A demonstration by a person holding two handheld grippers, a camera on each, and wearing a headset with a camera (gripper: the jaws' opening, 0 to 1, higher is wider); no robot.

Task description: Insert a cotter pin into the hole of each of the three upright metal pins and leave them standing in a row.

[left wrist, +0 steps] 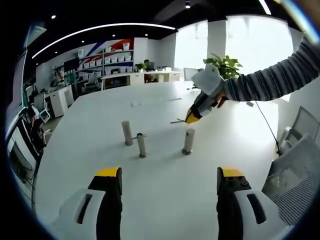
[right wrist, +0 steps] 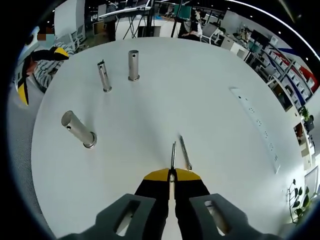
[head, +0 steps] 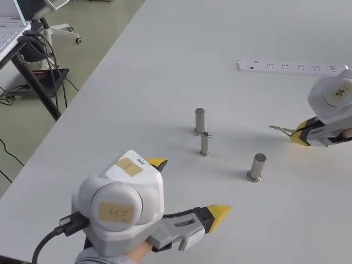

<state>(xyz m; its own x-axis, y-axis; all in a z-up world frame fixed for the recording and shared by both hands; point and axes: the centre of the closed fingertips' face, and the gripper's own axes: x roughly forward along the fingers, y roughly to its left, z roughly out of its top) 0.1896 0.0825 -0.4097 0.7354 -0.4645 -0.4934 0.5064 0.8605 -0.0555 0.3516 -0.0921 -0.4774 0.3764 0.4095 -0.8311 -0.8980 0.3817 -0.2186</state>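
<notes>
Pinching a loose cotter pin [right wrist: 173, 152] between the closed tips of your right gripper [right wrist: 170, 176], you hold it right down at the white table [head: 137, 82], well to the right of the three metal pins. Whether it is lifted clear of the table cannot be told. The middle pin [head: 204, 144] already carries a seated cotter pin [head: 207, 134] through its top. The far pin [head: 199, 120] and the near-right pin [head: 256, 166] look bare. Your left gripper [head: 188, 186] hangs near you, jaws wide with nothing between them.

This appears to be the second of three insertions, with the loose cotter pin gripped but not yet carried over. The next move likely calls for bringing it left to the near-right pin, lining its prongs up with the small hole near the top, and steadying that pin with the free gripper so it stays upright.
</notes>
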